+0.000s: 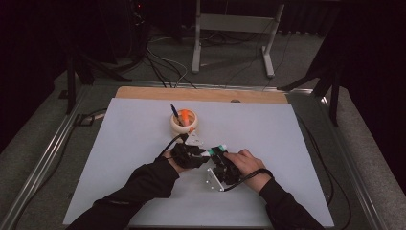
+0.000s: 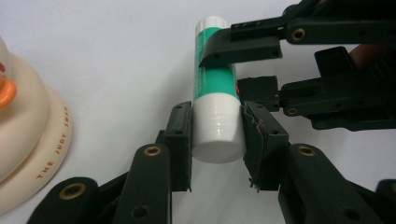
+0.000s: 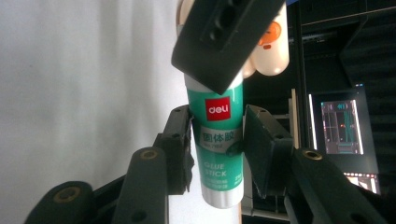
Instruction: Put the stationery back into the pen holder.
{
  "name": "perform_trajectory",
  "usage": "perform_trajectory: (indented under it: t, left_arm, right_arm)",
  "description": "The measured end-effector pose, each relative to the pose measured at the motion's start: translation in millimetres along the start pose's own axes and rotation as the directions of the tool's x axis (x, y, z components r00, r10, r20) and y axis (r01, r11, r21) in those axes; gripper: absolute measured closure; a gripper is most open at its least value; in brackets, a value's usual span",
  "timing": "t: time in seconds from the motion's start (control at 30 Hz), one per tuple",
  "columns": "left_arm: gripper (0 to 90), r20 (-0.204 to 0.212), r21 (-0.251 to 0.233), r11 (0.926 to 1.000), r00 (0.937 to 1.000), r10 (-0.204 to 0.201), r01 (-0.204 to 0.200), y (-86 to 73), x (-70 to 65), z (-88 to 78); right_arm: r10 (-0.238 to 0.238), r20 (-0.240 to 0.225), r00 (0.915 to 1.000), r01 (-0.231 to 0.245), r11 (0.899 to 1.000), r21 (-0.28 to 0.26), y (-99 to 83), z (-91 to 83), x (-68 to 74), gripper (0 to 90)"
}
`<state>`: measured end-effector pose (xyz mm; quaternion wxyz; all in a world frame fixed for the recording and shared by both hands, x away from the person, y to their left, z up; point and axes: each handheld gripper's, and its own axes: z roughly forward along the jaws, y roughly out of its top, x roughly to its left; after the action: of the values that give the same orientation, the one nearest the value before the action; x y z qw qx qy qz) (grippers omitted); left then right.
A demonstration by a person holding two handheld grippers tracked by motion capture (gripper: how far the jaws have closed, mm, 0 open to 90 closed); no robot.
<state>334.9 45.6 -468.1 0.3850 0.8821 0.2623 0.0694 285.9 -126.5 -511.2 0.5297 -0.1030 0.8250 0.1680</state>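
I hold a green glue stick between both sets of fingers, just above the white worktop, a little nearer its front edge than its middle. My left gripper is clenched on the white cap end; my right gripper has its pads against the green barrel, or nearly so. Pulling the cap off looks like what is left. Behind stands a cream holder with pens; the room around is dark, with cables on the floor.
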Motion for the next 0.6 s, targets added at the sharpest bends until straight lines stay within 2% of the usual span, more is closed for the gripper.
perform_trajectory:
  t: [0.07, 0.2, 0.23, 0.27, 0.33, 0.37, 0.4, 0.47, 0.53, 0.6]
  left_arm:
    - [66.4, 0.005, 0.003, 1.0000, 1.0000, -0.003, 0.003, 0.5, 0.3, 0.2]
    - [66.3, 0.008, 0.002, 1.0000, 0.9999, -0.007, 0.007, -0.2, 0.2, 1.6]
    - [66.3, 0.009, 0.001, 1.0000, 1.0000, -0.004, 0.004, -0.4, 0.2, 1.8]
    - [66.2, 0.011, -0.003, 1.0000, 0.9999, -0.005, 0.005, -0.5, 0.0, 1.8]
    - [66.0, 0.012, -0.038, 0.9993, 0.9999, 0.003, -0.002, -1.6, -0.3, 0.9]
    - [65.7, 0.016, -0.061, 0.9981, 0.9999, -0.001, 0.002, -2.2, 0.0, 0.4]
    - [65.2, 0.020, -0.079, 0.9968, 0.9998, -0.008, 0.010, -2.4, 0.6, -0.7]
    - [60.7, 0.012, -0.107, 0.9941, 0.9999, -0.011, 0.012, -2.5, 2.4, -3.8]
    - [57.2, 0.017, -0.137, 0.9901, 0.9995, -0.028, 0.030, -3.3, 5.9, -8.1]
    - [53.1, 0.007, -0.155, 0.9877, 0.9998, -0.019, 0.020, -4.6, 7.6, -11.6]
  right_arm:
    - [-0.042, 0.003, 0.9991, 0.042, 0.999, 0.006, 0.8, 0.6, 1.6, 64.7]
    - [-0.040, -0.009, 0.9992, 0.040, 0.999, 0.019, 1.2, 1.0, 3.5, 65.5]
    - [-0.060, -0.015, 0.9981, 0.060, 0.998, 0.026, 2.1, 0.9, 2.3, 65.8]
    - [-0.055, -0.016, 0.9984, 0.055, 0.998, 0.034, 2.1, 0.1, 3.1, 65.9]
    - [-0.055, -0.004, 0.9985, 0.055, 0.998, 0.038, 1.9, -1.0, 3.2, 65.9]
    - [-0.040, 0.003, 0.9992, 0.040, 0.999, 0.036, 1.0, -1.5, 2.3, 65.9]
    - [-0.053, 0.004, 0.9986, 0.053, 0.998, 0.027, 0.0, -1.7, -0.8, 65.9]
    - [-0.015, 0.022, 0.9997, 0.014, 0.999, 0.032, -1.0, -2.4, -1.9, 65.9]
    - [0.004, 0.016, 0.9999, -0.004, 0.999, 0.046, -3.2, -2.8, -3.2, 65.9]
    - [0.035, 0.006, 0.9994, -0.035, 0.998, 0.047, -6.0, -3.0, -6.4, 65.9]
